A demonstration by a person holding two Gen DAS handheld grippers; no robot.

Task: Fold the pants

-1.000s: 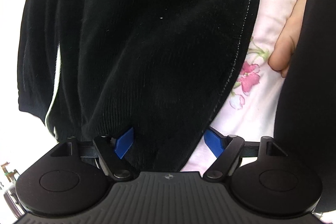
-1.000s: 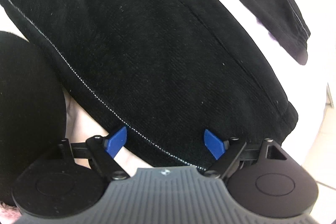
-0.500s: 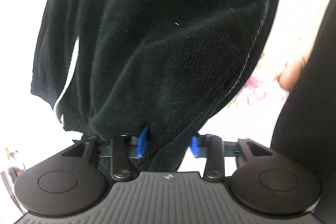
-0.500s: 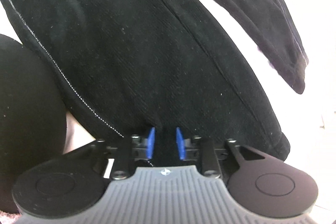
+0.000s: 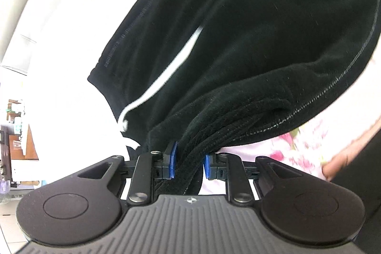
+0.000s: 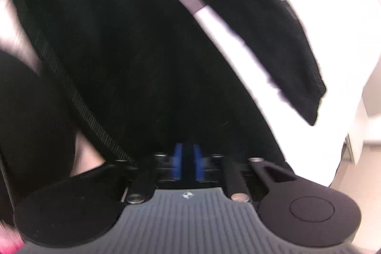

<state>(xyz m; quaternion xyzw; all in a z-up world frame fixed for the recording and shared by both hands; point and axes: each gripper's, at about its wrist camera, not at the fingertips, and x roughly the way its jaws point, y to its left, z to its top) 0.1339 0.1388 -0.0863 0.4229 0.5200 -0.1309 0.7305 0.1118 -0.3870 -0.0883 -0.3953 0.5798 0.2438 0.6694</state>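
Observation:
The black pants (image 5: 250, 35) with a white side stripe (image 5: 166, 73) fill the left wrist view, lifted and bunched. My left gripper (image 5: 189, 164) is shut on a thick fold of their edge between its blue pads (image 5: 173, 160). In the right wrist view the same pants (image 6: 142, 63) fill most of the blurred frame, one leg (image 6: 273, 39) hanging out to the right. My right gripper (image 6: 188, 162) is shut on the pants fabric, blue pads (image 6: 177, 160) nearly together.
A white surface (image 6: 297, 4) lies under the pants. A pale floral cloth (image 5: 297, 146) and a person's hand (image 5: 343, 158) show at right in the left wrist view. A dark rounded shape (image 6: 28, 123) sits at left in the right wrist view. Room furniture (image 5: 14, 135) is at far left.
Both grippers were open a second ago, then closed on the pants. They have since lifted the fabric, which now bunches and hangs from the pads; the right view is blurred by motion.

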